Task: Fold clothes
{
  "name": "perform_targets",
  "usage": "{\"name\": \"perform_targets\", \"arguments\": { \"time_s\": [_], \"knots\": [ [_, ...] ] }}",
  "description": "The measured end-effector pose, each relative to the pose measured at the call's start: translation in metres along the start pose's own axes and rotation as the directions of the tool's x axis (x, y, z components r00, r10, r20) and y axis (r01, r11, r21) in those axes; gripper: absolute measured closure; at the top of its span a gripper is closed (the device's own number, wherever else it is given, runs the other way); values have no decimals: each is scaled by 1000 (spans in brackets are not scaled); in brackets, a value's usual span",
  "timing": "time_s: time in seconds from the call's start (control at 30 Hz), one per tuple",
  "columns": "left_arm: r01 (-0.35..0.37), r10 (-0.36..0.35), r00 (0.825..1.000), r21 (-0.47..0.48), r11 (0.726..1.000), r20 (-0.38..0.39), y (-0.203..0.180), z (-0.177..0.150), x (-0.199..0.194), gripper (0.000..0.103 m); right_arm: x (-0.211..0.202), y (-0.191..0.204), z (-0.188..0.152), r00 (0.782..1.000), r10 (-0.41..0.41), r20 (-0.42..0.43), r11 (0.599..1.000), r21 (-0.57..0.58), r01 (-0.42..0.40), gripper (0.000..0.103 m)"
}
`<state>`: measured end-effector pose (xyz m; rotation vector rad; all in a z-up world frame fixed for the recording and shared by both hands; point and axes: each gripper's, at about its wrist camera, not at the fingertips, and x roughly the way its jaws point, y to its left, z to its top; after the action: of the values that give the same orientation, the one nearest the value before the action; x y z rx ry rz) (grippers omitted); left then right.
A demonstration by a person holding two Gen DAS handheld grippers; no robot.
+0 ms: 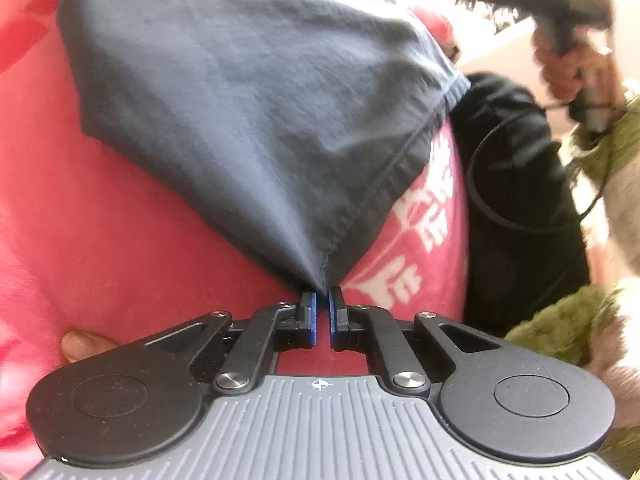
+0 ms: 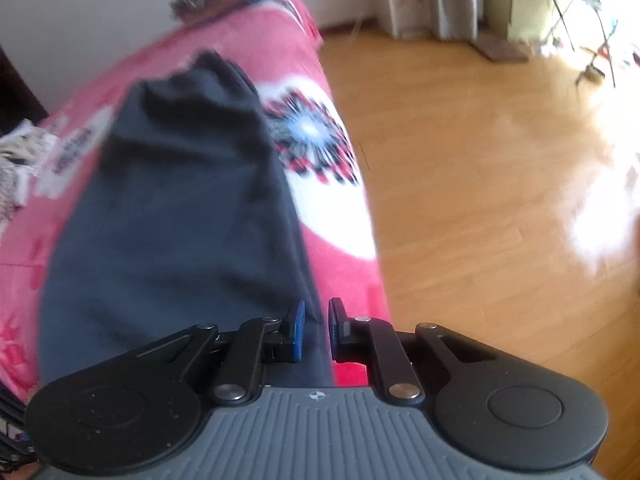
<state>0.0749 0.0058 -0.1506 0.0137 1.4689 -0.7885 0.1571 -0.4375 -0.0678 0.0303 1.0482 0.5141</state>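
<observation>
- Left tongs (image 1: 322, 300): I read them as clamped on a pinched corner of the dark grey garment (image 1: 248, 112), right at a stitched hem; the blue pads (image 1: 309, 312) sit nearly together with cloth between their tips.
- Dark grey garment, left wrist view: it fans out from that pinch and covers much of the red bedspread (image 1: 100, 220), which carries a white pattern at the right.
- Right tongs (image 2: 316, 320): a narrow gap shows between the pads, and an edge of the garment (image 2: 172, 208) runs through it; I cannot tell whether they grip it or only straddle it.
- Garment, right wrist view: it lies lengthwise on the bed, near the edge, bunched at the far end.
- Bedspread (image 2: 248, 40): red, with a white patch and a starburst motif (image 2: 312, 136) beside the garment.
- Wooden floor (image 2: 460, 184): right of the bed, in glare.
- A hand (image 1: 572, 68): upper right of the left view, holding a dark handle; blurred.
</observation>
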Motion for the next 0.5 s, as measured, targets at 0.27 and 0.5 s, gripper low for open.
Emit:
{"name": "perform_targets", "arguments": {
  "time_s": [0.27, 0.5],
  "knots": [
    [-91, 82, 989, 67, 994, 122, -11, -7, -32, 82, -10, 57, -28, 988, 137, -68, 973, -179, -147, 90],
    [-72, 80, 965, -40, 997, 250, 8, 6, -54, 74, -23, 92, -50, 990, 112, -83, 954, -271, -131, 89]
  ]
}}
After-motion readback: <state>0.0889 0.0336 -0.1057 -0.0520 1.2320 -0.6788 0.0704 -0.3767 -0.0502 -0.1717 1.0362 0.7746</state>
